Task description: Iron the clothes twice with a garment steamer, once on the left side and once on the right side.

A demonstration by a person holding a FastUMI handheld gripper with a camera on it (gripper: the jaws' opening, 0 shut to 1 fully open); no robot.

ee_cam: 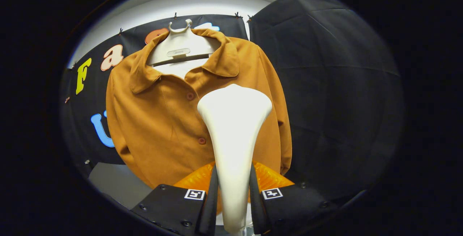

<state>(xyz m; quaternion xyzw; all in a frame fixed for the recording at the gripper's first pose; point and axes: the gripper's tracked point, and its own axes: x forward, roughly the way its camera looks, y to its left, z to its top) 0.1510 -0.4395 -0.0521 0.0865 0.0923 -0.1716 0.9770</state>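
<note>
Steamer (233,134) clamped between tongs (233,192)

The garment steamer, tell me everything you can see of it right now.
The garment steamer is a smooth, glossy white piece, plastic by its look: a narrow handle that widens upward into a broad, rounded head. It stands upright, its back to the camera. The gripper is shut on it, both fingers pressing on the handle's sides. The head is in front of the brown shirt, beside the button line; contact with the cloth cannot be told. No steam or cord is visible.
</note>
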